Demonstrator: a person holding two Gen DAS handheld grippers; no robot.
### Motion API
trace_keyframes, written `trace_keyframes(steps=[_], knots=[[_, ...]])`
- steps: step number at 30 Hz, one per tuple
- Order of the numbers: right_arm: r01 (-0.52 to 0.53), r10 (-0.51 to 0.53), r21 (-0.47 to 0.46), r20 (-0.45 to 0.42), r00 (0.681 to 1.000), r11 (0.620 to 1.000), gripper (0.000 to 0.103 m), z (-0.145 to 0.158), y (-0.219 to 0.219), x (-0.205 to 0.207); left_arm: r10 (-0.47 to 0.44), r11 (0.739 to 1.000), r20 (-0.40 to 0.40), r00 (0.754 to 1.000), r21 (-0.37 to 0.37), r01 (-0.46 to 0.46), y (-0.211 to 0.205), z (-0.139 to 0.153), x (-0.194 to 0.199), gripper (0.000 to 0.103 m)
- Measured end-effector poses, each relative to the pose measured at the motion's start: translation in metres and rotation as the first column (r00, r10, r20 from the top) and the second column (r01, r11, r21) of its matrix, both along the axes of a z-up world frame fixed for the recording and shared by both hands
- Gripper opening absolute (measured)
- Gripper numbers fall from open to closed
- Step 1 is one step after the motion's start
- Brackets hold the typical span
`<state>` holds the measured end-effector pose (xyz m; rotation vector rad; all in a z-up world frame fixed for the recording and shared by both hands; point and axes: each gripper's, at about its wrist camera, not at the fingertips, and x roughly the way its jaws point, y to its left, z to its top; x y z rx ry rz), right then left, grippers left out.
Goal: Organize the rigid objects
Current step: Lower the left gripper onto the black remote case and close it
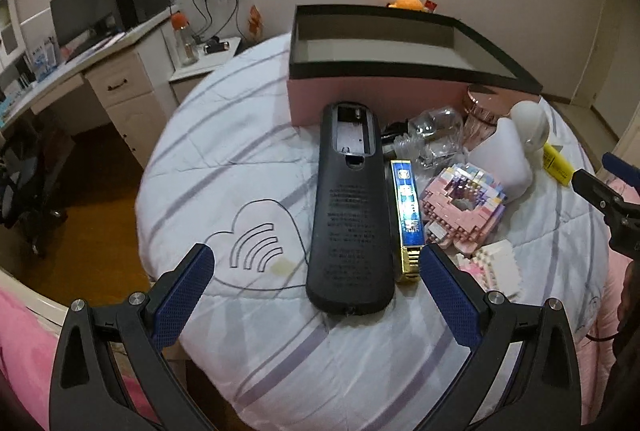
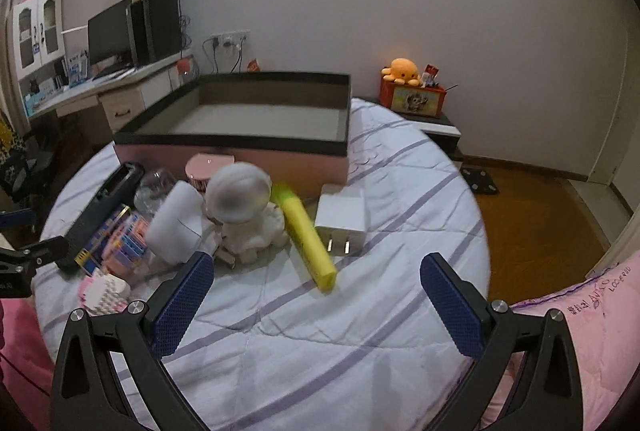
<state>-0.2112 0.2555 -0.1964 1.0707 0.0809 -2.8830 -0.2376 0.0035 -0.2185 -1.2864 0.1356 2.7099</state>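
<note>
A long black remote casing (image 1: 350, 207) lies on the quilt just ahead of my open left gripper (image 1: 316, 263), its near end between the fingers. Beside it lie a blue-and-gold box (image 1: 408, 207), a pink brick model (image 1: 464, 203), a clear bottle (image 1: 434, 135) and a white astronaut figure (image 1: 528, 123). A pink box with a black rim (image 1: 400, 71) stands behind, with nothing in it. My right gripper (image 2: 316, 267) is open, hovering short of the yellow highlighter (image 2: 306, 231) and white charger (image 2: 342, 217). The astronaut figure (image 2: 244, 207) sits left of them.
The pink box (image 2: 240, 143) sits at the back of the round quilted bed (image 2: 320, 331). A desk with monitor (image 1: 84, 11) stands left, a nightstand with an orange plush (image 2: 402, 71) far right. Wooden floor (image 2: 536, 223) lies beyond the bed edge.
</note>
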Motion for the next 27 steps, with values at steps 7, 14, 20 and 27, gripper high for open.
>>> trace_keyframes(steps=[7, 14, 20, 27], knots=[[-0.018, 0.019, -0.009, 0.064, 0.998, 1.000, 0.103, -0.023, -0.001, -0.014, -0.036, 0.994, 0.030, 0.999, 0.100, 0.033, -0.006, -0.009, -0.009, 0.103], [-0.031, 0.033, -0.016, 0.121, 0.992, 0.999, 0.103, -0.044, 0.001, -0.019, -0.045, 0.993, 0.019, 0.999, 0.112, 0.043, -0.019, -0.006, -0.007, 0.103], [-0.054, 0.056, -0.012, 0.126, 0.990, 0.998, 0.103, -0.046, 0.000, -0.023, -0.054, 0.991, 0.044, 0.998, 0.124, 0.049, -0.025, -0.013, -0.012, 0.103], [-0.084, 0.086, -0.020, 0.127, 0.988, 0.996, 0.103, -0.046, 0.001, -0.025, -0.058, 0.986, 0.046, 0.997, 0.160, 0.050, -0.032, -0.017, -0.012, 0.103]])
